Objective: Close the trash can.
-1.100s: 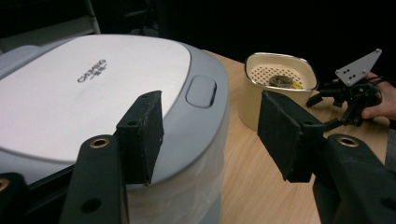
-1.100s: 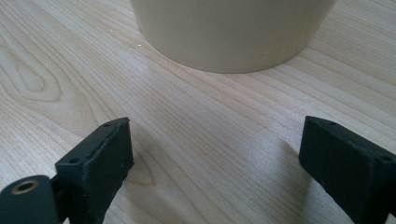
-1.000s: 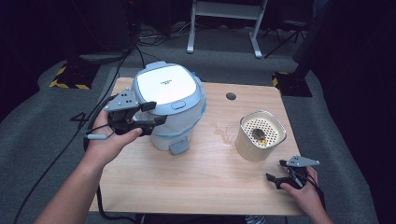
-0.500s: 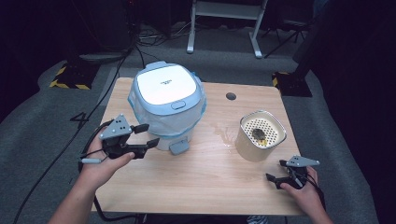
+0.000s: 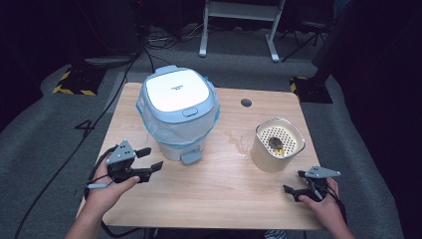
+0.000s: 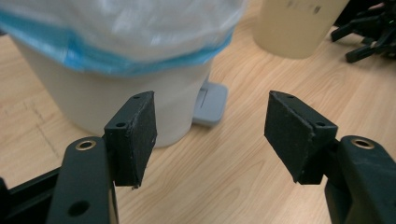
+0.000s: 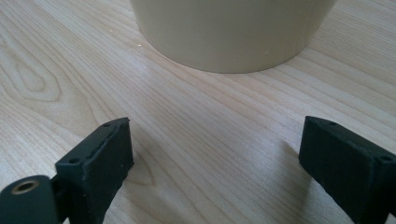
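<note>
1. Left gripper (image 5: 150, 159) rests low on the worktop (image 5: 214, 194), fingers (image 6: 135, 135) wide, empty.
2. Right gripper (image 5: 294, 182) likewise, fingers (image 7: 100, 163) wide (nothing held).
3. Cream container (image 5: 276, 144) stands just beyond it.
4. Pedal bin (image 5: 178, 112), bag-lined, lid closed, stands farther back, left of centre.

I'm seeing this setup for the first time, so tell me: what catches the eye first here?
The blue-lidded pedal bin with its plastic liner stands out first, at the table's back left, lid shut. To its right stands a cream container with a perforated insert and some scraps on it. At the near edge, the left tongs and right tongs both sit open, holding nothing.
</note>
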Available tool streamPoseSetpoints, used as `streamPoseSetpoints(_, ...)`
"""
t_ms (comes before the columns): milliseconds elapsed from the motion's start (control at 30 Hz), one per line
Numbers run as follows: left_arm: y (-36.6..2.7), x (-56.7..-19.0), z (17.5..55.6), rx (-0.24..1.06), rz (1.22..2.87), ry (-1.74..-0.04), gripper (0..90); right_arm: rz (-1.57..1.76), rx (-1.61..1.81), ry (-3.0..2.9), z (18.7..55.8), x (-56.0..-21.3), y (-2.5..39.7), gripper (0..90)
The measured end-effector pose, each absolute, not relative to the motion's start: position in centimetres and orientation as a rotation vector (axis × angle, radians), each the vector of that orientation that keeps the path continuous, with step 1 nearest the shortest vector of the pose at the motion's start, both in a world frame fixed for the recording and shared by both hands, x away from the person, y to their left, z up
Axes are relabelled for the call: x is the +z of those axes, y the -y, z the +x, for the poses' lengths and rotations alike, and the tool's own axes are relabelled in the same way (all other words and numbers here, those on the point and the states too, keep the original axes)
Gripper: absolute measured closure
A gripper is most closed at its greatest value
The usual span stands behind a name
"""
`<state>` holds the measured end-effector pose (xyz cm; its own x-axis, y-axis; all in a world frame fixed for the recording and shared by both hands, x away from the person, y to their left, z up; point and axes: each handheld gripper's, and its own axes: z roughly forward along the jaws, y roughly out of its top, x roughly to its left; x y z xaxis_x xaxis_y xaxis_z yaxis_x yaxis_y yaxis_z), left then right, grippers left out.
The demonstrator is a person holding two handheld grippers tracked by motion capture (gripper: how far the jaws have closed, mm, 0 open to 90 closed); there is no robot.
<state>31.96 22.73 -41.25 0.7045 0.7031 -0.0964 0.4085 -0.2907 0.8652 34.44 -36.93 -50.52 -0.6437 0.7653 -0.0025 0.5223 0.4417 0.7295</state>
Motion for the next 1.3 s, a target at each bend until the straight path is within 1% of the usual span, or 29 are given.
streamPoseSetpoints(333,-23.0,-45.2,32.3,0.349,1.981,-0.941,32.5,1.1,1.023,-2.366,34.4,-50.5,36.9,9.8)
streamPoseSetpoints(567,-23.3,-47.7,32.5,0.31,1.987,-1.008,31.1,1.1,1.023,-2.366,34.4,-50.5,36.9,9.8)
streamPoseSetpoints(700,-23.3,-49.0,32.5,0.297,2.038,-1.044,29.8,1.1,1.023,-2.366,34.4,-50.5,36.9,9.8)
streamPoseSetpoints(867,-23.1,-49.8,32.4,0.314,2.1,-1.053,28.0,1.1,1.023,-2.366,34.4,-50.5,36.9,9.7)
streamPoseSetpoints(967,-23.0,-50.3,32.4,0.347,2.136,-1.053,25.5,1.1,1.023,-2.366,34.4,-50.5,36.9,9.8)
streamPoseSetpoints(1067,-22.7,-50.4,32.4,0.379,2.158,-1.049,21.1,1.099,1.023,-2.366,34.4,-50.5,36.9,9.7)
streamPoseSetpoints(1133,-22.4,-50.5,32.4,0.397,2.17,-1.067,15.6,1.099,1.023,-2.366,34.4,-50.5,36.9,9.7)
streamPoseSetpoints(1300,-22.4,-50.5,32.6,0.395,2.173,-1.066,13.7,1.1,1.023,-2.366,34.4,-50.5,36.9,9.8)
